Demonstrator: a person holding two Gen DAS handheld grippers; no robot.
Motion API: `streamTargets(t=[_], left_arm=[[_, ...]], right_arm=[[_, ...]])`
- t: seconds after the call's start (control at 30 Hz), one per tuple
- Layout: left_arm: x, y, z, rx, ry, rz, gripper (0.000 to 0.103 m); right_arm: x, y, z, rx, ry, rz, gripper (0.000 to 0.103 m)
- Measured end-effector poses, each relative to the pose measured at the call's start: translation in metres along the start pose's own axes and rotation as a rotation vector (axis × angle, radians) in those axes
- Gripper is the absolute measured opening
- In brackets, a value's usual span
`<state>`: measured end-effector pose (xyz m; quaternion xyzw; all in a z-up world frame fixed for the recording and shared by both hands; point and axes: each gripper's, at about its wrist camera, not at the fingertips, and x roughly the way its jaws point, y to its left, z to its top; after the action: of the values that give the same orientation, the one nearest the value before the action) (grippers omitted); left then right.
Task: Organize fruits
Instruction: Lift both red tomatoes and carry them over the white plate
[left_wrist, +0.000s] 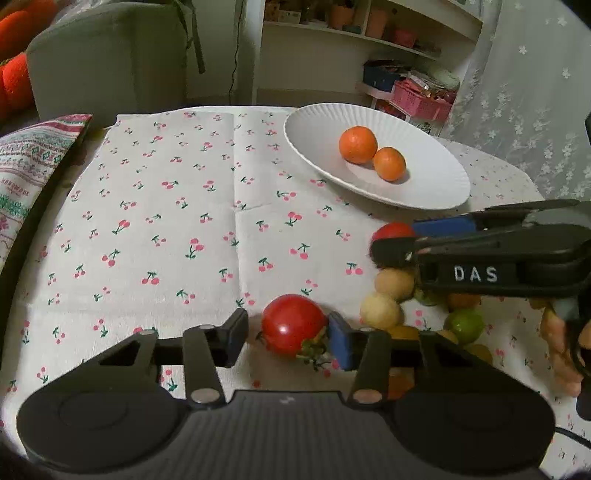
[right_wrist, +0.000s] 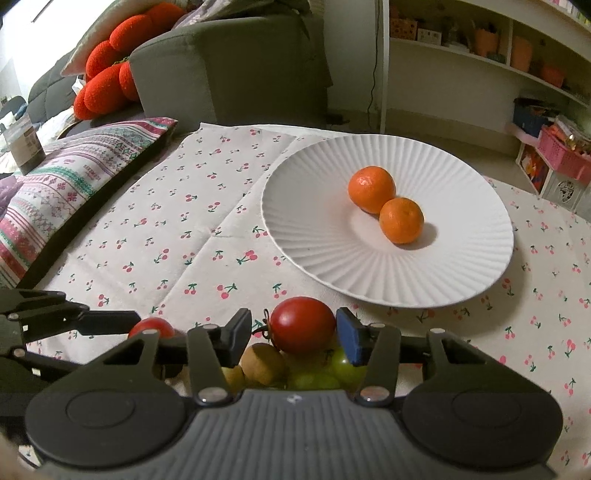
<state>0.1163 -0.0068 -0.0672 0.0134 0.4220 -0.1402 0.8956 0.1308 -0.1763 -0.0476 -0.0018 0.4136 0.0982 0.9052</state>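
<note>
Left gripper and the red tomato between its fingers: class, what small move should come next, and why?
Probably close the left gripper on the red tomato: its jaws stand open either side, the blue pad near the fruit, the black pad apart. The white plate holds only two oranges.

Dim, warm indoor light, soft shadows, fisheye-bent edges, shelves perhaps blurred.

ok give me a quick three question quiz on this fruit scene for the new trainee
1. How many oranges lie on the white plate?
2. True or false: a red tomato sits between the fingers of the left gripper.
3. The right gripper is above: A) the plate, B) a pile of small fruit, C) a cushion.
Key: 1) two; 2) true; 3) B
</note>
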Motion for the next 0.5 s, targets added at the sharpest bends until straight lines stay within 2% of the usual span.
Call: streamTargets(t=[0.07,0.23,0.3,0.33,0.37,0.5], left_arm=[[0.0010,-0.0024,-0.0007,0.012,0.004,-0.007,0.022],[0.0025,-0.0034,-0.0023,0.020,0.002,-0.009,0.021],[0.0028,-0.0035,-0.0021,0.020,0.002,-0.007,0.021],[0.0028,-0.0038,-0.0022,0.022,0.002,-0.006,0.021],[0.0026,-0.0043,-0.0024,0.025,0.000,-0.005,0.021],[0.0032,-0.0044,-0.0035,0.034,0.002,-0.007,0.021]], right_arm=[[-0.0007,-0.0014,0.0006,0.007,0.005,0.010,0.036],[0.0003,-0.0030,0.0000,0.017,0.000,0.025,0.037],[0.0007,-0.0040,-0.0001,0.032,0.000,0.022,0.044],[0.0006,-0.0039,-0.0007,0.034,-0.006,0.016,0.056],[0.0012,-0.0029,-0.0013,0.028,-0.011,0.014,0.060],[0.0084,0.0058,-0.0017,-0.020,0.014,0.001,0.054]])
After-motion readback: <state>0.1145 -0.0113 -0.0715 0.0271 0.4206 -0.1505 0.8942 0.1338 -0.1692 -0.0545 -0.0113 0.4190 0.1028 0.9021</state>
